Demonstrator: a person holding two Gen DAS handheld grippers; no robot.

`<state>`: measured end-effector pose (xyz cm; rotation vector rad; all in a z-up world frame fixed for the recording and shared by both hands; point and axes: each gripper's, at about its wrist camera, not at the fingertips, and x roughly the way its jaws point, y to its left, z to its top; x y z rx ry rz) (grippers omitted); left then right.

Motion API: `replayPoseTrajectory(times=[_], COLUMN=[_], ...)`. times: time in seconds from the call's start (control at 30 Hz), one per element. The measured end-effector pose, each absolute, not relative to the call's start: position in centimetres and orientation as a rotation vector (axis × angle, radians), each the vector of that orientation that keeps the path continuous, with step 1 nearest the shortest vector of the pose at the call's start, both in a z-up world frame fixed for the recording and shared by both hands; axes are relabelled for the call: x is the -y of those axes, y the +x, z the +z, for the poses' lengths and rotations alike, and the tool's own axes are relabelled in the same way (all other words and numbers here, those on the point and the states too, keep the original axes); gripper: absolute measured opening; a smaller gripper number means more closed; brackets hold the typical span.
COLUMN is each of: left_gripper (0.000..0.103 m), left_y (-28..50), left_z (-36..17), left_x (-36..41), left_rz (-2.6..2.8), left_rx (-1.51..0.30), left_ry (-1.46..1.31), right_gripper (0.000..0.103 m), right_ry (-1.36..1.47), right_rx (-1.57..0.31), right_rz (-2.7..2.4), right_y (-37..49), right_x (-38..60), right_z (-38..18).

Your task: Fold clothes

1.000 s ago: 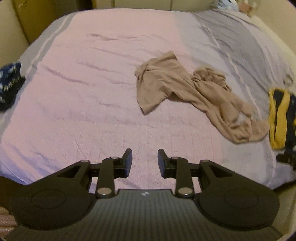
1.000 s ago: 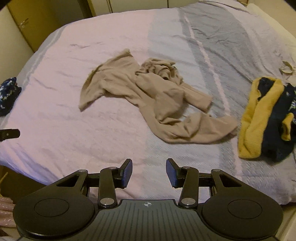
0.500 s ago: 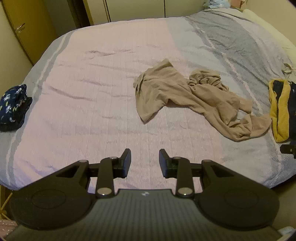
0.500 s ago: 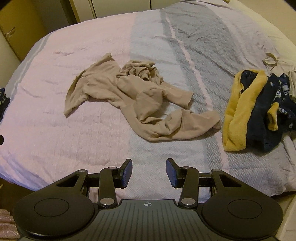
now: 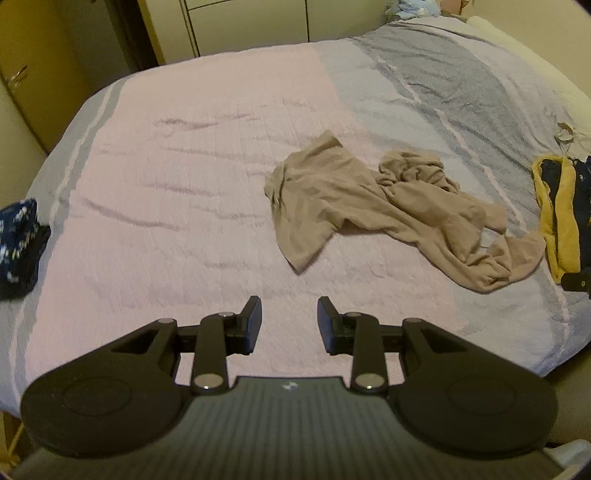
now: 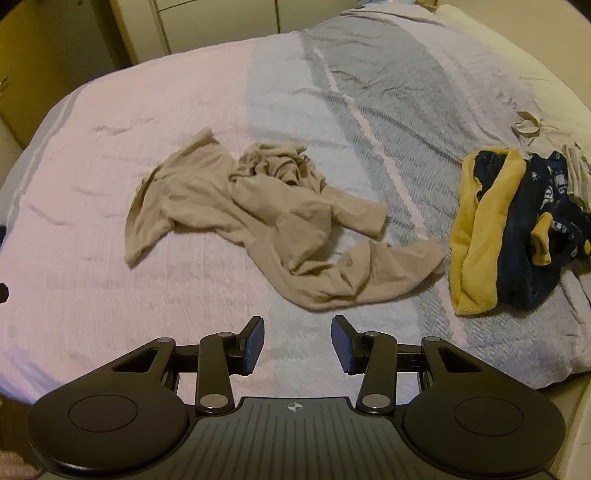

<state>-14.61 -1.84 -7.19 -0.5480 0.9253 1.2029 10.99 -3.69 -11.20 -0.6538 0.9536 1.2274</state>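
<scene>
Beige long-sleeved garment (image 5: 388, 206) lies crumpled on the bed, roughly mid-mattress, straddling the border between the pink panel and the pale grey-blue panel of the bedspread (image 5: 184, 192). One flat part spreads out toward the pink side; the middle is bunched into a wrinkled heap; a sleeve or leg trails off toward the right end, its tip just beside the yellow-and-navy pile. In the right wrist view the same garment (image 6: 266, 218) sits above and slightly left of the fingers, with bare spread between it and them.

Yellow-and-navy clothing pile (image 6: 513, 225) rests on the grey striped part of the spread, to the right of the beige piece; yellow lining folded outward, navy fabric printed with small light figures. In the left wrist view only its edge shows (image 5: 557, 214). A small pale scrap or loop (image 6: 526, 123) lies further back near the pillow side; cannot tell what it is.

Dark blue patterned bundle (image 5: 18, 243) sits at the left edge of the bed, well apart from the rest.

Left gripper (image 5: 289, 325): jaws parted, nothing between them, pads over bare pink spread near the bed's near edge. Not touching any cloth.

Right gripper (image 6: 297, 345): jaws spread somewhat wider, blue pads visible, nothing between them, close to the beige garment's near hem but clear of it. A black bit of the right gripper shows at the right edge of the left view.

Cupboard doors (image 5: 251, 22) stand behind the bed.
</scene>
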Motion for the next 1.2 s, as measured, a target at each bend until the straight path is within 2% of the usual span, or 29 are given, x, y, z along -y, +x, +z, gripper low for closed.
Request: replayPoseTrajectory(times=[0.27, 0.47, 0.7, 0.93, 1.2], left_gripper=[0.031, 0.033, 0.034, 0.036, 0.038], left_y=[-18.3, -20.3, -23.2, -24.2, -24.0], left_z=[-6.4, -7.9, -12.1, -17.6, -25.5], left_x=[-3.7, -6.9, -10.0, -12.2, -13.7], left_rz=[1.153, 1.082, 1.007, 0.991, 1.049], left_rx=[-0.936, -0.948, -0.916, -0.855, -0.606], left_ry=[-0.468, -0.485, -0.715, -0.992, -1.445], right_gripper=[0.044, 0.044, 0.044, 0.045, 0.045], right_ry=[-0.583, -0.54, -0.404, -0.112, 0.086], right_rx=[-0.977, -1.026, -1.201, -1.347, -1.376], right_rz=[1.157, 1.079, 0.904, 0.711, 0.61], right_y=[6.6, 4.6, 8.1, 16.5, 24.5], right_x=[0.1, -0.6, 2.3, 5.8, 5.2], right_z=[-11.0, -11.9, -16.1, -21.3, -26.7])
